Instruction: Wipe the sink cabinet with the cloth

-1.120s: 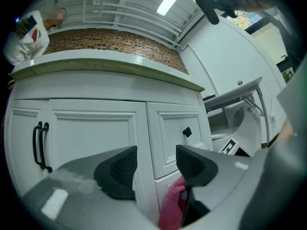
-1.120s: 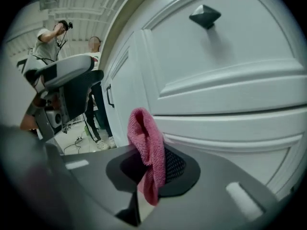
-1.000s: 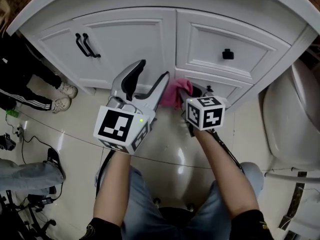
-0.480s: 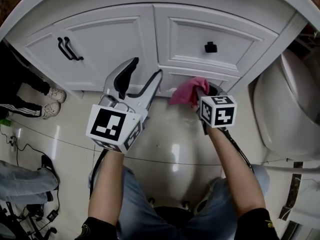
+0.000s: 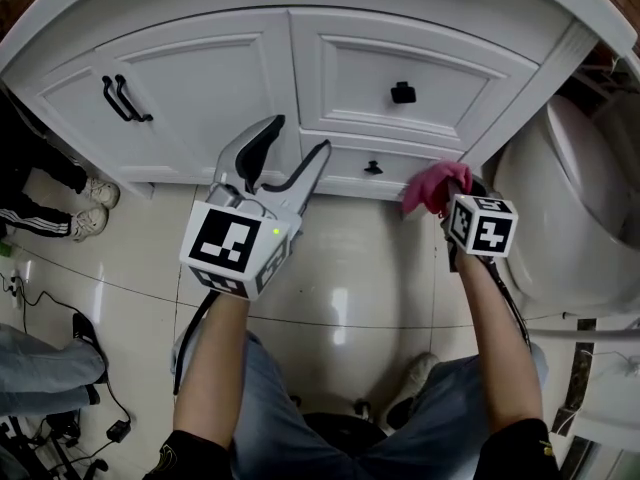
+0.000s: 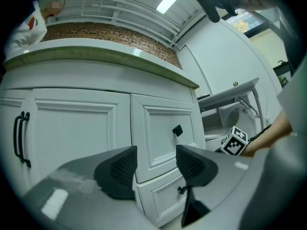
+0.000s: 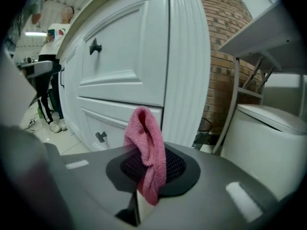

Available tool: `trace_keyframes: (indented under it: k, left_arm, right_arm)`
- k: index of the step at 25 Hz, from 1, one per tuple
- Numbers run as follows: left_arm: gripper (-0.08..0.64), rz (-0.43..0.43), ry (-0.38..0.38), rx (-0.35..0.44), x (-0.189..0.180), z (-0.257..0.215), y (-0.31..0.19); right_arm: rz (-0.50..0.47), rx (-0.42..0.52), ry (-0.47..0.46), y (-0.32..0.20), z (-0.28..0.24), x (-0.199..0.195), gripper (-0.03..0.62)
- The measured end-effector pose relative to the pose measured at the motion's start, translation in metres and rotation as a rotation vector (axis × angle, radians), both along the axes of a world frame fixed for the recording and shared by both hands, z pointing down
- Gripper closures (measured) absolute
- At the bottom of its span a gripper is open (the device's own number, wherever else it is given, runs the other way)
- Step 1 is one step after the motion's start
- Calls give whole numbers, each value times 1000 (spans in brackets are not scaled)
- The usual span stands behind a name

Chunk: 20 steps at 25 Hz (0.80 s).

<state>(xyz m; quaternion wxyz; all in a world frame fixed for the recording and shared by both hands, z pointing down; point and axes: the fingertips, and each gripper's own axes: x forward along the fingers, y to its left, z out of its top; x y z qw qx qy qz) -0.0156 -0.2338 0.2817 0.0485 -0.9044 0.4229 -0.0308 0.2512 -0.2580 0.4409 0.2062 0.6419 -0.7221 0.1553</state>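
Observation:
The white sink cabinet [image 5: 300, 68] curves across the top of the head view, with black handles and knobs. My right gripper [image 5: 447, 190] is shut on a pink cloth [image 5: 432, 186], held at the cabinet's lower right corner beside the small bottom drawer [image 5: 375, 166]. In the right gripper view the pink cloth [image 7: 147, 150] stands folded up between the jaws, close to the fluted corner post [image 7: 187, 66]. My left gripper [image 5: 285, 168] is open and holds nothing, pointing at the cabinet front near the middle; its view shows the drawers [image 6: 163, 133] between its pads.
A white toilet [image 5: 580, 208] stands right of the cabinet. A bystander's legs and shoes [image 5: 85, 218] are at the left, cables [image 5: 40, 298] trail over the tiled floor. The person's knees [image 5: 300, 418] fill the bottom.
My right gripper has carried the pink cloth to the right along the cabinet's bottom drawer to the corner post. The left gripper has stayed about where it was.

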Motion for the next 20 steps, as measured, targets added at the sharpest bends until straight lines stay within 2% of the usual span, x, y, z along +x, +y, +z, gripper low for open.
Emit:
trace_keyframes:
  k: [2, 4, 10, 12, 16, 20]
  left_arm:
    - [307, 2, 6, 2, 2, -1, 0]
    - [307, 3, 7, 2, 3, -1, 0]
    - [307, -16, 1, -4, -4, 1, -3]
    - [307, -27, -2, -4, -10, 0, -4]
    - [307, -45, -11, -3, -21, 0, -5]
    - [307, -65, -15, 4, -31, -7, -2]
  right_arm:
    - [5, 3, 3, 1, -2, 0, 557]
    - [-40, 8, -17, 2, 0, -19, 557]
    - [-344, 53, -98, 1, -2, -136, 557]
    - [-417, 61, -134, 1, -1, -172, 557]
    - [-471, 42, -200, -6, 12, -221, 557]
    - [-515, 40, -217, -12, 24, -245, 557]
